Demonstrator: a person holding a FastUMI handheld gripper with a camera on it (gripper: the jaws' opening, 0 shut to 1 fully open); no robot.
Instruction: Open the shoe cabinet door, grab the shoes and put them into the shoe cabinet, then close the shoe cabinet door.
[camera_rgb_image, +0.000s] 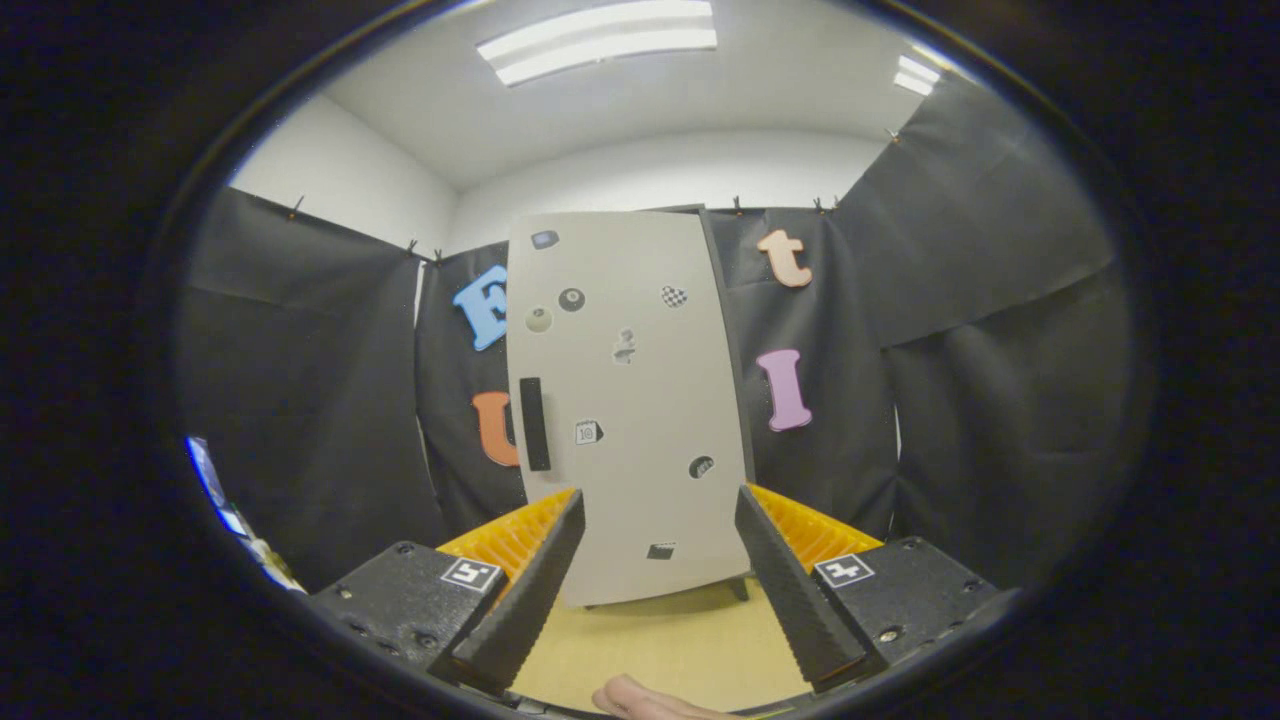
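My claw has its two fingers spread wide apart with nothing between them, held above the wooden tabletop. Just beyond the fingertips stands the shoe cabinet, a tall pale box whose door faces me and looks shut. On that door, a dark vertical handle runs near its left side, and small stickers are scattered over the rest of the panel. The cabinet rests on the tabletop on short dark feet, one visible at its lower right corner. Black cloth hangs behind the cabinet and to either side of it. Above the cabinet, a ceiling light glows on the white ceiling. Nearer to me than the cabinet, below my fingers, part of a hand shows.
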